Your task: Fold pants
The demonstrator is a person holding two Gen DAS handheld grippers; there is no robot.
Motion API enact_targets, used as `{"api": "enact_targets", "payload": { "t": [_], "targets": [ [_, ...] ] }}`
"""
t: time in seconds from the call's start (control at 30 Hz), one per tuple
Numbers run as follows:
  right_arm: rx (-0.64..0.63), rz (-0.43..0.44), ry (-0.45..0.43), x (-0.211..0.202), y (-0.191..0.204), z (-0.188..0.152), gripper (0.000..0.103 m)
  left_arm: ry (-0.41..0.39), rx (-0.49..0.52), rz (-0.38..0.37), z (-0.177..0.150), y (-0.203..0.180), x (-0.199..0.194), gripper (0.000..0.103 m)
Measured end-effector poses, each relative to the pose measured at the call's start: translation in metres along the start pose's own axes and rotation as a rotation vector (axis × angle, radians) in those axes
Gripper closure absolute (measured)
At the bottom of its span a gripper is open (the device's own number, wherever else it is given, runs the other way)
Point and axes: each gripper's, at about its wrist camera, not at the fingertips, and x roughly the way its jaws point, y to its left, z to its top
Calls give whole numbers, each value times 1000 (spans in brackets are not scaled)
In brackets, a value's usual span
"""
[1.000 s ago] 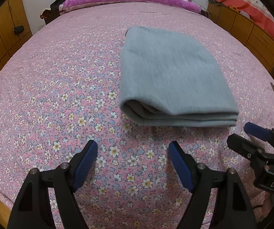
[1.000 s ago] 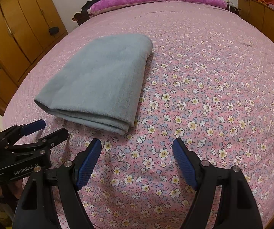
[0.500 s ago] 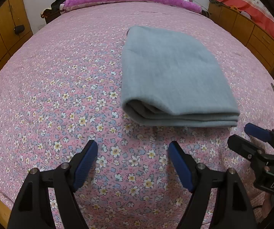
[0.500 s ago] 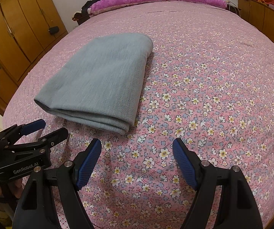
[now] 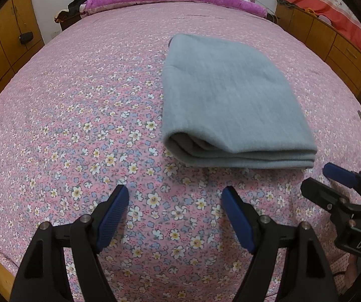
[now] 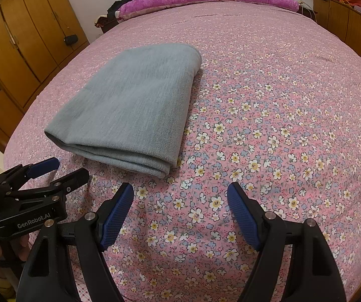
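**A:** Where are the pants now?

**B:** The pants (image 5: 233,103) lie on the bed (image 5: 80,105), folded into a thick grey packet. From my left claw (image 5: 175,216) they are ahead and a little to the right; from my right claw (image 6: 180,214) they are ahead and to the left. Neither claw touches them.

**A:** And your claws?

**B:** Both are wide open and hold nothing. They hang low over the bedspread, near the open edge of the packet, where I can see several layers one on another.

**A:** How do you think the cloth will handle?

**B:** I judge it soft and limp, like fleece, not heavy and not slippery. It cannot break. But it has no stiffness, so if I lift one layer only, the others will slide and the packet opens.

**A:** So where to take hold?

**B:** If one more fold is wanted, I would pinch all layers together at the two near corners, one claw for each corner, and carry them over to the far edge. The packet already looks tidy, so perhaps the task is almost finished.
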Motion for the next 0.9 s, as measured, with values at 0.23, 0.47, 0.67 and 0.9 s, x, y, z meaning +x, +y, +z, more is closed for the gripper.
{"api": "enact_targets", "payload": {
  "t": [0.23,0.47,0.67,0.9],
  "targets": [
    [-1,0,0,0,0,0,31,0,-2,-4,-1,1,-1,23],
    [0,0,1,-1,1,0,31,2,-3,-4,-2,2,-2,23],
    [-1,-1,1,0,1,0,31,4,-3,-6,-3,4,-2,23],
    [-1,-2,-1,0,1,0,31,16,-6,-19,-3,7,-6,23]
  ]
}}
